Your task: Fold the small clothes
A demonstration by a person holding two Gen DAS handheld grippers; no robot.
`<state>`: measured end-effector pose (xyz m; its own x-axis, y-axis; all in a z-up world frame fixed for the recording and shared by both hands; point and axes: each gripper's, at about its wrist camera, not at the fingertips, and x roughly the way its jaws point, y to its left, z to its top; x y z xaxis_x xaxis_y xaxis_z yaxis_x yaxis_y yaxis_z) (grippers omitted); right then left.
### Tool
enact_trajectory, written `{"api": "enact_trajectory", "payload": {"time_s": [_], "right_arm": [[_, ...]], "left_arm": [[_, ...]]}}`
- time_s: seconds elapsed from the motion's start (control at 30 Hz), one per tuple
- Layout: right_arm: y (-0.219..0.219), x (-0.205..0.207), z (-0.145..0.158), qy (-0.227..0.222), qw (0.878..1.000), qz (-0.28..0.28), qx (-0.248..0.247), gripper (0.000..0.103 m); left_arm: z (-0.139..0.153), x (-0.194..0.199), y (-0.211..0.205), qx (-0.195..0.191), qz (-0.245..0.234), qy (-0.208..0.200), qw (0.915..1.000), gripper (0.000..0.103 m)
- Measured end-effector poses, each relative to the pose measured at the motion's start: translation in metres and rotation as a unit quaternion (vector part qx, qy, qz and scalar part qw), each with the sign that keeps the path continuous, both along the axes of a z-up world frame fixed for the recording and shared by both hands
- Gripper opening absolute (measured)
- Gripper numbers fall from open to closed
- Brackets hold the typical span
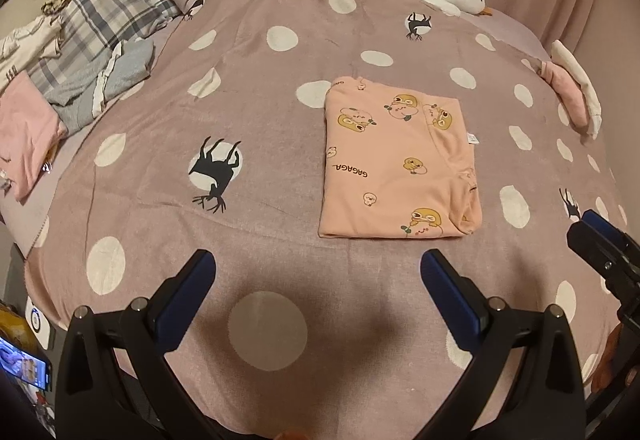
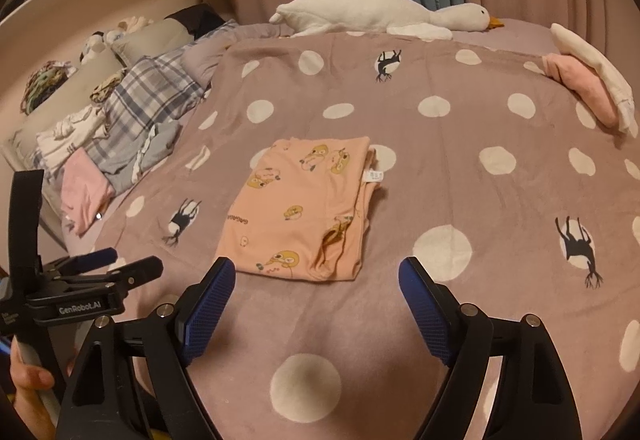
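Left wrist view: left gripper (image 1: 318,268) and right gripper (image 2: 316,274) hovering spread, empty | shirt (image 1: 394,160) lying folded on bed (image 1: 256,144) | next: likely another fold or setting aside.

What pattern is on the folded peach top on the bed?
Yellow cartoon ducks with "GAGAGA" lettering on the peach top, clearest in the left wrist view.

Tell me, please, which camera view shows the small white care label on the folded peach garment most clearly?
The right wrist view: the care label sticks out at the garment's right edge, fairly large and unobstructed. The left wrist view shows the same label smaller, near the right edge. The print is unreadable in both.
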<state>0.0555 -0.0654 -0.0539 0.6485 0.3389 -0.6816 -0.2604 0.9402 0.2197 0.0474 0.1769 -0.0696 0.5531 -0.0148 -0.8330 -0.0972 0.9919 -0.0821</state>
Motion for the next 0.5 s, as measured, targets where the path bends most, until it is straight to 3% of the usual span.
{"api": "enact_trajectory", "payload": {"time_s": [0.17, 0.5], "right_arm": [[0.001, -0.002, 0.002, -0.012, 1.000, -0.002, -0.010, 0.101], [0.001, -0.003, 0.008, -0.023, 0.999, 0.000, -0.023, 0.102]], "left_arm": [[0.007, -0.001, -0.004, 0.013, -0.002, -0.004, 0.9999, 0.103], [0.016, -0.006, -0.009, -0.004, -0.007, -0.011, 0.9999, 0.103]]}}
